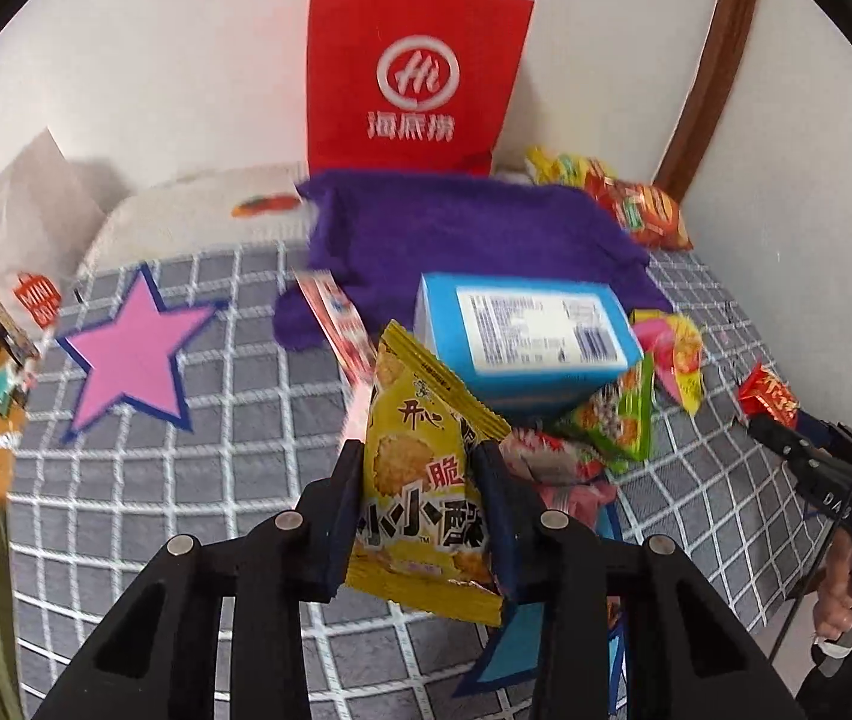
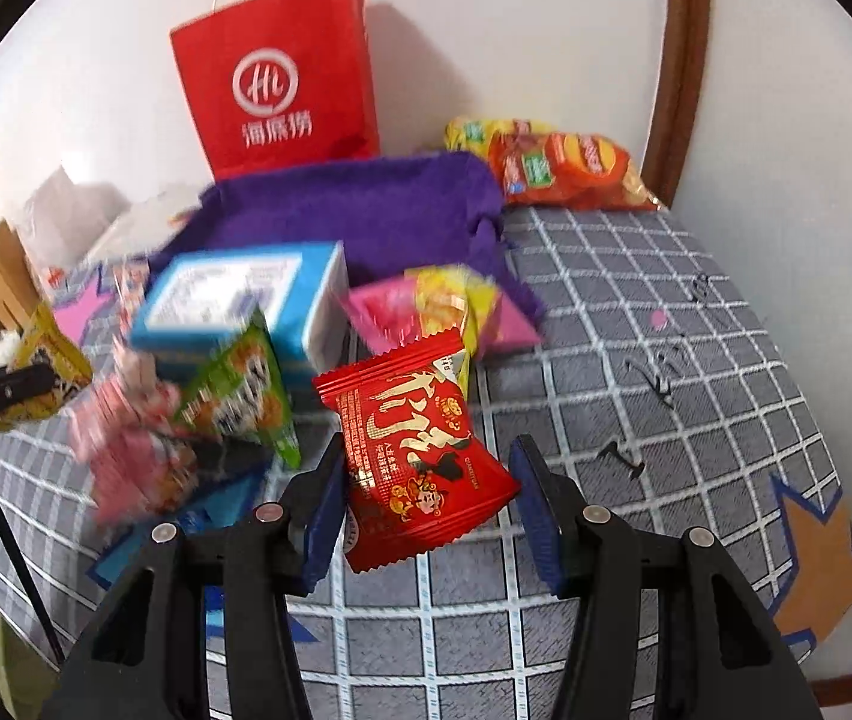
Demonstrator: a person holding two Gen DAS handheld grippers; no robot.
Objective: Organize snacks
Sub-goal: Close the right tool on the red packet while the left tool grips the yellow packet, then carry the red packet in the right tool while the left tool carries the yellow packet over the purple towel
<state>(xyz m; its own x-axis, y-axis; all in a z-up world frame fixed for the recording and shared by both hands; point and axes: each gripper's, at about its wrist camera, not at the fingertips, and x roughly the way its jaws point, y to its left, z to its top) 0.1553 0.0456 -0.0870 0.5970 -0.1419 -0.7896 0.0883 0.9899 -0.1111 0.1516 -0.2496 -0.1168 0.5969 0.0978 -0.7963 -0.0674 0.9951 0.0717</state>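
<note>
We are gripping a yellow snack packet (image 1: 420,498) in our left tongs (image 1: 420,516), closed narrowly on its sides. Our right tongs (image 2: 426,504) are holding a red snack packet (image 2: 414,468), wider apart. Just beyond both tongs, a blue box (image 1: 522,342) is lying among more snacks on the checked bed (image 1: 198,480).

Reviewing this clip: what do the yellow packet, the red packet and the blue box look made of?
Yellow packet: glossy plastic film, probably; crimped edges, creases.
Red packet: shiny film, likely foil-lined; bright glare, serrated seal.
Blue box: printed cardboard, it seems; flat faces, sharp corners.
</note>
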